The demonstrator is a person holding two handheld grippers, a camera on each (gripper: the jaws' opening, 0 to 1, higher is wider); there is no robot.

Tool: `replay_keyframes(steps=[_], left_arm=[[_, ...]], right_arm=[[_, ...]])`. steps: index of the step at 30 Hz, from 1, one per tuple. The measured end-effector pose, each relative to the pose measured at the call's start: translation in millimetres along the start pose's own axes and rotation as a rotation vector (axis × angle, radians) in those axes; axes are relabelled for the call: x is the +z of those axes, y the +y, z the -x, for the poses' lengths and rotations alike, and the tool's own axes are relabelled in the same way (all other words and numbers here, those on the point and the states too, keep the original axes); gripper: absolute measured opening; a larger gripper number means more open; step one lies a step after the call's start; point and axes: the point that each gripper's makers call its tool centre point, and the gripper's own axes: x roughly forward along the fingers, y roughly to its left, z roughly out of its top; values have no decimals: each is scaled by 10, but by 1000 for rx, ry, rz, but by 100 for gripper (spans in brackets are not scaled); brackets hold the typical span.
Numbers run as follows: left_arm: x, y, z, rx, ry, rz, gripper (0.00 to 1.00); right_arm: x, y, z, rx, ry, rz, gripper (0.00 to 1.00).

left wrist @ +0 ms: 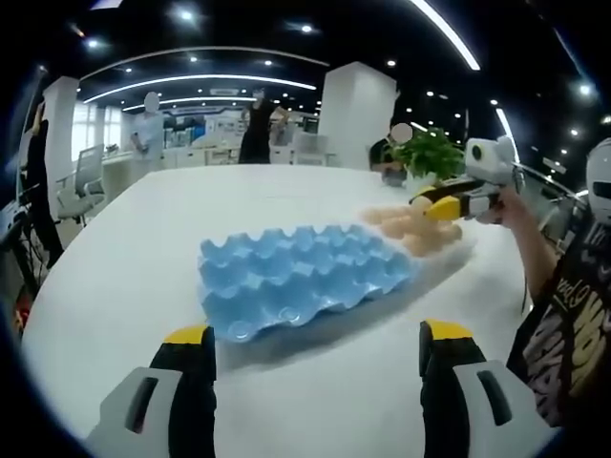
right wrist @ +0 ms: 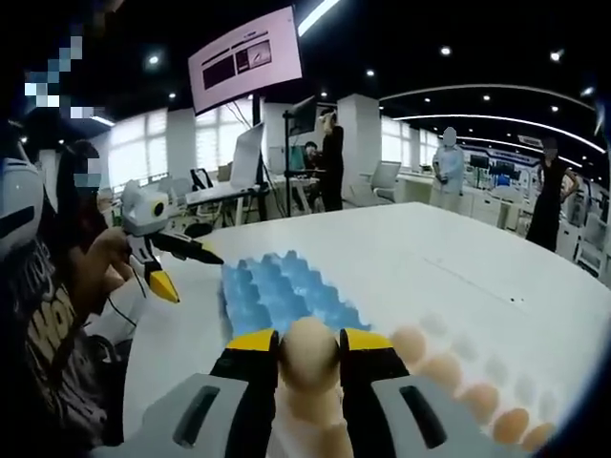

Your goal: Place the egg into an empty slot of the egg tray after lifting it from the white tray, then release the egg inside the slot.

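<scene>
A large white tabletop in an open office carries a blue egg tray and, beside it, a white tray holding a row of tan eggs.

In the right gripper view, the right gripper has its yellow-tipped fingers clamped on one egg, which sits between them with its long axis pointing up and away along the fingers. The held egg is over the white tray's near end, and the other eggs trail off to the right of it. The blue egg tray lies just ahead of the fingers and slightly left, so the coming move is probably a short carry forward and left. Its slots look empty, so any near slot would do.

In the left gripper view, the left gripper hovers low over the tabletop with its fingers wide apart and holding nothing. The blue tray sits directly ahead of it, with the eggs beyond the tray's far right corner. There the right gripper is seen over the eggs, held by a person's hand.

The person's dark shirt carries yellow lettering, too blurred to read. A wall screen shows text too small to make out.
</scene>
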Motion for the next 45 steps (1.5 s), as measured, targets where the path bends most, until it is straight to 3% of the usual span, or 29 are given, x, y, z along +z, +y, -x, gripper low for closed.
replay_keyframes(steps=[15, 34, 45], left_arm=[[6, -19, -44, -5, 7, -5, 90], [-11, -11, -28, -1, 9, -5, 90], [-26, -6, -9, 2, 9, -2, 90]], right_arm=[[67, 225, -209, 72, -3, 32, 26], [-135, 521, -460, 161, 62, 45, 26], [-281, 559, -527, 174, 111, 52, 25]])
